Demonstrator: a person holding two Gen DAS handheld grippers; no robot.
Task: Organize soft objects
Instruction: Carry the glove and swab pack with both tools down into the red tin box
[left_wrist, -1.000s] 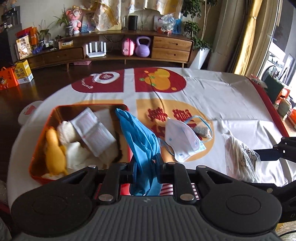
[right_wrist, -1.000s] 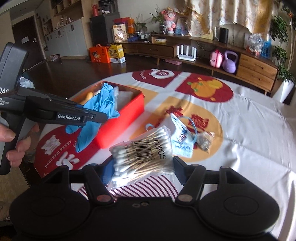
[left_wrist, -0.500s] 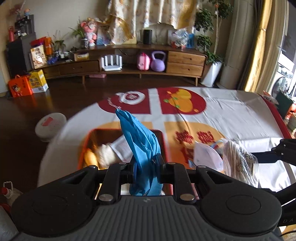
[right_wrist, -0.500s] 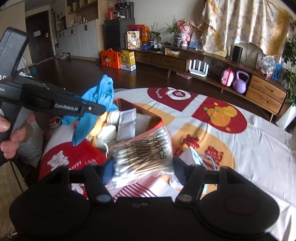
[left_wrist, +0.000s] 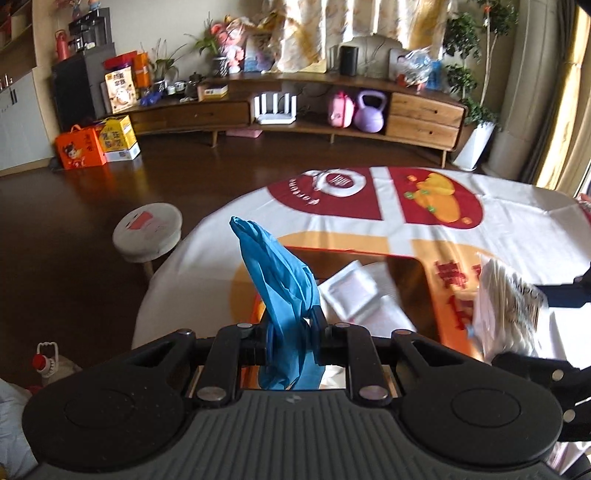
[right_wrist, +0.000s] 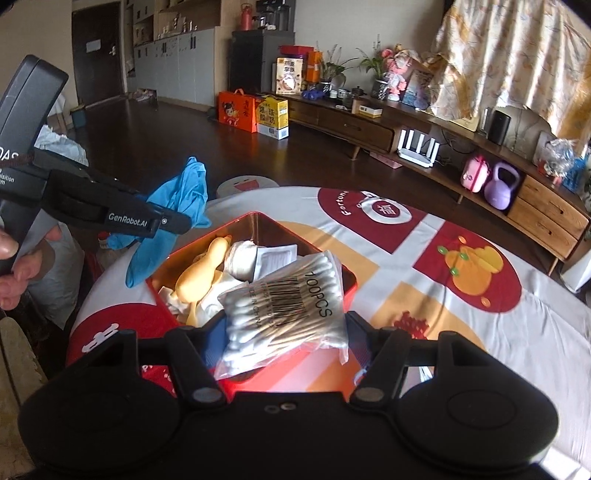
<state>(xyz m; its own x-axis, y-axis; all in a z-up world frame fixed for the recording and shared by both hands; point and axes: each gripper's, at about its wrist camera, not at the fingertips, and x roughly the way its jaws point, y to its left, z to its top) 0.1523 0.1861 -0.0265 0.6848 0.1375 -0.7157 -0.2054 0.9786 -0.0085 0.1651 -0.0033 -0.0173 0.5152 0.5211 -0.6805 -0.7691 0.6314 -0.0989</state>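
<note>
Open red rectangular tin (right_wrist: 343, 291) on round printed tablecloth (right_wrist: 480, 332), already crowded. Left gripper (left_wrist: 295, 328) clenched on limp blue glove (left_wrist: 280, 280), right gripper (right_wrist: 284, 328) clamping clear 100-piece cotton-swab bag (right_wrist: 288, 299). Risk: glove draping over rim, bag sliding off pile.

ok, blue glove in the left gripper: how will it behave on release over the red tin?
Likely floppy: the blue glove droops limp either side of the left gripper. Probably very light, thin crumpled film. It may cling to the pads or drape over the red tin rim rather than drop cleanly.
</note>
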